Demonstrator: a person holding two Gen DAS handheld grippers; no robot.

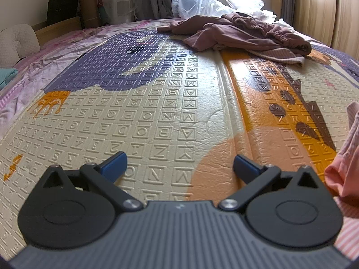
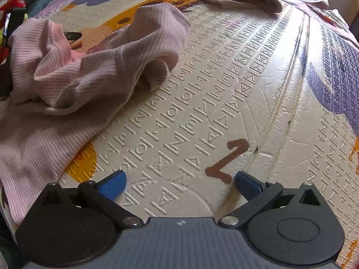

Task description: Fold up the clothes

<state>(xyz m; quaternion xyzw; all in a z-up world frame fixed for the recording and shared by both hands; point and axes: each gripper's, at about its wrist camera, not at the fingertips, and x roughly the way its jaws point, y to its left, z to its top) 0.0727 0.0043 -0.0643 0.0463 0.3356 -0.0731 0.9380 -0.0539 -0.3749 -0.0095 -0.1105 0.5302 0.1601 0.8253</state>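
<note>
On the embossed play mat: two handheld grippers hover low over the surface, with crumpled clothes lying around them.
Surface: a foam play mat (image 1: 157,103) with raised letters and numerals, spread over a floral bed cover (image 1: 67,40).
Left gripper (image 1: 180,165): jaws spread wide, nothing between the blue pads (image 1: 114,164); it points along bare mat.
Right gripper (image 2: 180,182): jaws likewise spread and empty, poised above a brown mark on the mat.
Nearest garment: a pink striped ribbed garment (image 2: 74,71), unfolded and bunched; it lies ahead and to the left in the right wrist view, and at the right edge of the left wrist view (image 1: 345,165).
Second garment: a mauve garment with gathered waistband (image 1: 242,33), heaped at the far end of the mat, well apart from both grippers.
Background: clear plastic bags (image 1: 197,0) behind the mauve heap.
Step in hand: judged as the approach before a first grasp; no cloth is held and nothing lies flat yet.
Next move calls for: probably turning both grippers toward the pink garment, pinching two separate edges, and drawing it open onto the bare middle of the mat before any fold.
</note>
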